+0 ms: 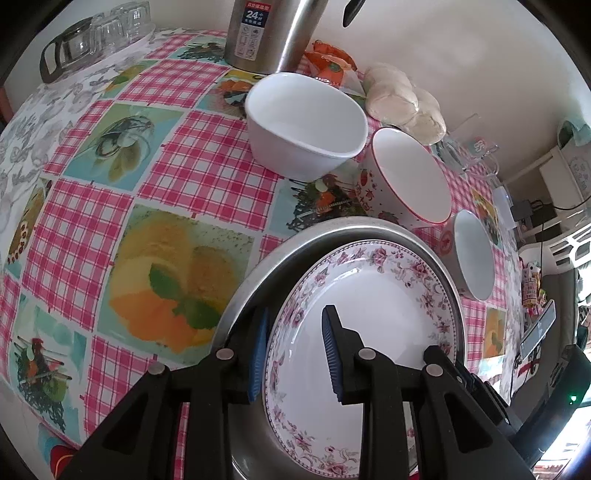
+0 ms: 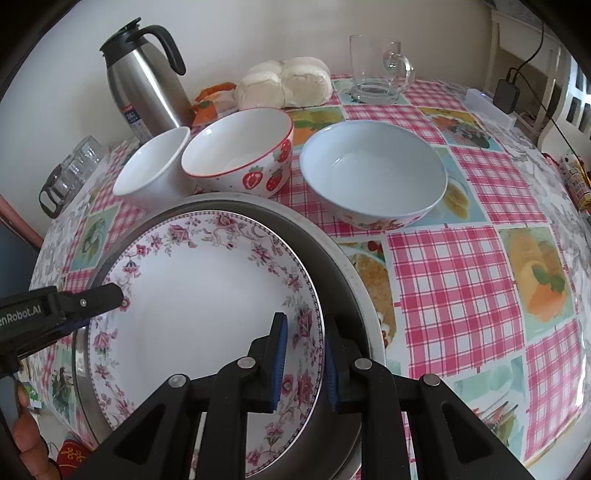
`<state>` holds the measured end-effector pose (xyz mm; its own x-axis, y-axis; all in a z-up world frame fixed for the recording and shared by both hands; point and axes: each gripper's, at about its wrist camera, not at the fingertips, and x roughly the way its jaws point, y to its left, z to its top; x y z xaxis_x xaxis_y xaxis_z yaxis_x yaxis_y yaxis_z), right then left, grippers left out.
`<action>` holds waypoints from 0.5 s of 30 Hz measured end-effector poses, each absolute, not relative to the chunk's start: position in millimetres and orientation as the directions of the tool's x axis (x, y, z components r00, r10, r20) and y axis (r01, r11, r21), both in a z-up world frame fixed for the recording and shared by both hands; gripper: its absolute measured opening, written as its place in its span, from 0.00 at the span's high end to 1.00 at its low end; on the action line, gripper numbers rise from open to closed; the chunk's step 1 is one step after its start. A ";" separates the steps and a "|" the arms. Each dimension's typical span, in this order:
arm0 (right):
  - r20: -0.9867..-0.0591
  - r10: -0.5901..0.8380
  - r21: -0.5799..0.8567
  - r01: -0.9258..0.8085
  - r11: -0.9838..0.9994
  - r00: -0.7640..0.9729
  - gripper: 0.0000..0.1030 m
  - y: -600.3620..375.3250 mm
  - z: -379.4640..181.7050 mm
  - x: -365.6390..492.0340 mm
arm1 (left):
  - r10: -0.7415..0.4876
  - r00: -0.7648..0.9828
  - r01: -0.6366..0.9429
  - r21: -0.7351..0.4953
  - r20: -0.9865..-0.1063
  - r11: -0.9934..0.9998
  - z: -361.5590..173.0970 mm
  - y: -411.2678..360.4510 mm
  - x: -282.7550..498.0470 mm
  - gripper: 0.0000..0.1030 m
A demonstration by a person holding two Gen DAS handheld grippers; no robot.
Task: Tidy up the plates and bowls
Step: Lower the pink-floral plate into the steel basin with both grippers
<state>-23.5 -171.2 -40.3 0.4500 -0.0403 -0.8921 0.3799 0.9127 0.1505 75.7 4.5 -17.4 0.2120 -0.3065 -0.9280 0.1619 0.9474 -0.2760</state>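
Floral plate [image 2: 192,295] lies flat inside the steel basin [image 2: 354,280] near the worktop [image 2: 454,280] edge; left hand-held gripper [image 1: 293,350] and right hand-held gripper [image 2: 304,363] each pinch opposite rims.

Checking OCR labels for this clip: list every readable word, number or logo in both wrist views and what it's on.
"24": large number on the blue label of the steel thermos; the small characters around it are too blurred to read.
"enRobot.AI": white lettering on the left gripper body, cut off at the frame edge.
Red and blue sticker on the thermos in the right wrist view: too small to read.
Packets at the table's right edge: print unreadable.
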 end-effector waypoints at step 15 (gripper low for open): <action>-0.911 -0.030 0.136 0.367 0.920 0.412 0.79 -164.9 -39.3 -25.1 | -0.271 0.230 0.161 -0.238 -0.935 0.958 -8.9 6.9 69.1 0.72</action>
